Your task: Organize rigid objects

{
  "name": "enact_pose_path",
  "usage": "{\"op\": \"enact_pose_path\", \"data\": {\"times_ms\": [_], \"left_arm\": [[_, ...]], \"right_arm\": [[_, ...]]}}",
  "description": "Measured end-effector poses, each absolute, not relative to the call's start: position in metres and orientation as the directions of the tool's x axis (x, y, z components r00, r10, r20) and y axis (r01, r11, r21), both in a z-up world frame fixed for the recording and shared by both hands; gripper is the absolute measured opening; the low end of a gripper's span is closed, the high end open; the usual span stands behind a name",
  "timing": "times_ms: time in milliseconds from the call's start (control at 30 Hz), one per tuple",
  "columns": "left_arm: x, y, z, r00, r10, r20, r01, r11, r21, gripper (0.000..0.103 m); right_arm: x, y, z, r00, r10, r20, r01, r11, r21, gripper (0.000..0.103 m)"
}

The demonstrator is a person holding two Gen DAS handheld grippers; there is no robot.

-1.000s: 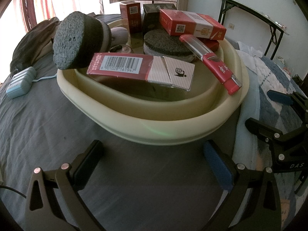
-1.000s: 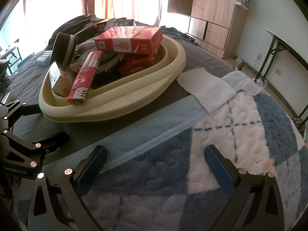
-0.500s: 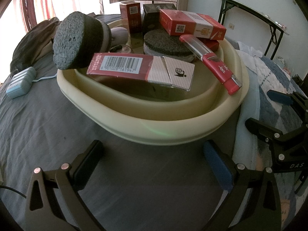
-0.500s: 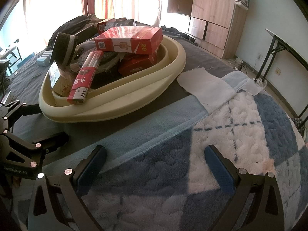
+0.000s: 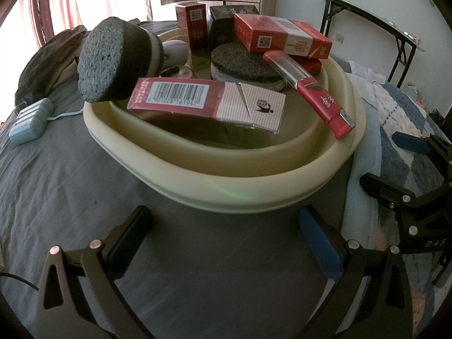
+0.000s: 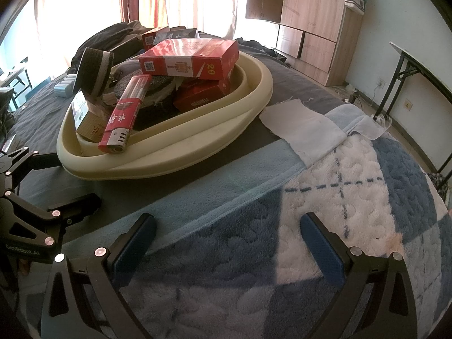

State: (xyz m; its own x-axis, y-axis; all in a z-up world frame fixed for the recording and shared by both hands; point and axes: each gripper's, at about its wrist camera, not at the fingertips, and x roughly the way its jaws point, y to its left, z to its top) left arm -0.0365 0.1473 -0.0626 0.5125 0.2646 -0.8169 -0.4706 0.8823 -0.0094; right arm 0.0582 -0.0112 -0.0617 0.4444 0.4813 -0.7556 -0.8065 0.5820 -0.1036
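Observation:
A cream oval basin sits on the bed, piled with rigid objects. Among them are a long red-and-white carton, a big red box, a red lighter-shaped tube, a dark round sponge block tilted on the rim, and a flat grey disc. My left gripper is open and holds nothing, just short of the basin's near rim. My right gripper is open over the blue-white blanket, to the right of the basin.
A light blue power strip lies on the grey sheet left of the basin. A white cloth lies on the blanket's far edge. A folding table stands at the right, a wooden wardrobe behind, dark clothing at the bed's far left.

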Motion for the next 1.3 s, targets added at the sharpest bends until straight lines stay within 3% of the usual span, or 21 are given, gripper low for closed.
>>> {"op": "enact_pose_path", "data": {"times_ms": [1300], "left_arm": [[-0.0360, 0.1475, -0.0632, 0.516, 0.262, -0.815, -0.470, 0.882, -0.014, 0.103]], "right_arm": [[0.0582, -0.0111, -0.0617, 0.444, 0.481, -0.756, -0.806, 0.582, -0.103, 0.103]]}}
